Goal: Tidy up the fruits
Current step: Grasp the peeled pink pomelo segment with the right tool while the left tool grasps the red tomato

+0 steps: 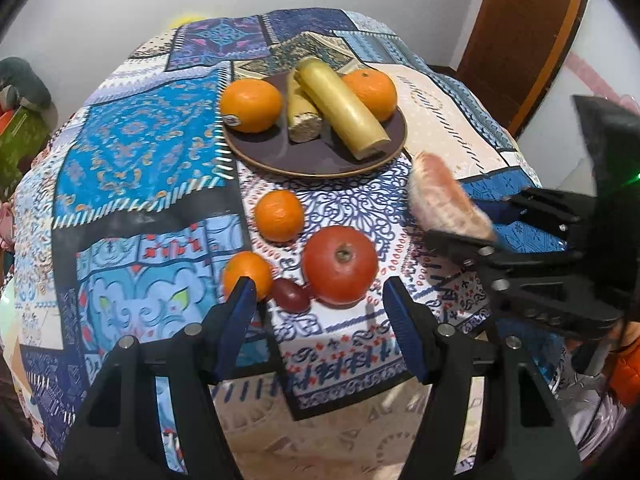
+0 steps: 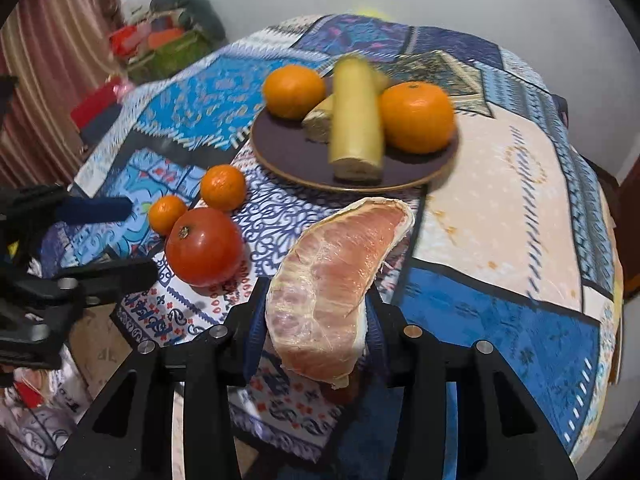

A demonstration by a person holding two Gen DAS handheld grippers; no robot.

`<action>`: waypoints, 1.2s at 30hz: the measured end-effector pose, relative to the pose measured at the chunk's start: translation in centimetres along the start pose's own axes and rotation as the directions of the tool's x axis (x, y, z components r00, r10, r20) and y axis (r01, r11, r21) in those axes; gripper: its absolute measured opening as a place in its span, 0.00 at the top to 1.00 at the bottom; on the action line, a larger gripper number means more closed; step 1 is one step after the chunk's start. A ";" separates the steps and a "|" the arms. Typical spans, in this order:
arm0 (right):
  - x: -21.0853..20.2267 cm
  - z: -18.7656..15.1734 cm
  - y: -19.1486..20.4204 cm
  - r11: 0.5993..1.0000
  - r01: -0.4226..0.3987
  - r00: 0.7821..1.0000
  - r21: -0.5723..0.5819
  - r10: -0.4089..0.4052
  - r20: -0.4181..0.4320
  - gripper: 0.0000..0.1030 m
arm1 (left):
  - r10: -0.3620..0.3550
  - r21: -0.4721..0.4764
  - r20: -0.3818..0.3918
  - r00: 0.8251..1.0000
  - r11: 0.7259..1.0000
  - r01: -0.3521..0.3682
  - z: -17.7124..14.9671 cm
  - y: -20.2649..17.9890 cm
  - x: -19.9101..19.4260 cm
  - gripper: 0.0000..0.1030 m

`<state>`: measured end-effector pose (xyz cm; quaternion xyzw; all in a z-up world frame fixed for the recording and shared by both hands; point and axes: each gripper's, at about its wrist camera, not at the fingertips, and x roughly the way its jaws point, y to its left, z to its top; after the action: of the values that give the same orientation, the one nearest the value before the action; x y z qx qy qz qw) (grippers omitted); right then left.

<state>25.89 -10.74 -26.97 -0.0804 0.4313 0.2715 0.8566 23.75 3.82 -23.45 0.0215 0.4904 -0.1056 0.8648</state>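
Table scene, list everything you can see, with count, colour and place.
Plate: one, dark brown, far middle of table.
Oranges: two, orange, on plate.
Cane pieces: two, yellow, on plate between oranges.
Mandarins: two, orange, on cloth before plate.
Tomato: one, red, near the mandarins.
Grape: one, dark red, beside tomato.
Pomelo segment: one, pink, in right gripper.
Tablecloth: one, blue patchwork.
Left gripper: open, empty.
Right gripper: shut on segment.

In the right wrist view, the plate (image 2: 280, 156) ahead of the right gripper (image 2: 316, 320) is motion-blurred. The grape (image 1: 290, 295) hides there behind the tomato (image 2: 204, 246). The shorter cane piece (image 2: 318, 120) is mostly covered.
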 end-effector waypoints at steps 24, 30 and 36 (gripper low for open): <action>-4.0 0.6 -3.7 0.997 0.070 0.990 0.044 -0.075 0.122 0.61 | 0.011 0.005 -0.010 1.000 1.000 -0.011 1.8 -0.7 1.7 0.54; -4.2 2.2 -3.9 0.996 0.080 0.984 0.040 -0.085 0.157 0.61 | 0.004 -0.012 0.033 0.999 1.000 -0.003 3.4 0.1 0.7 0.54; -4.2 3.8 -4.2 0.996 0.083 0.979 0.034 -0.088 0.184 0.61 | 0.007 -0.028 0.064 0.998 1.000 -0.005 5.3 0.9 0.6 0.54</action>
<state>28.76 -14.56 -21.79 -0.0619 0.3492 0.2353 0.9049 28.67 3.91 -21.29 0.0076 0.4637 -0.0971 0.8806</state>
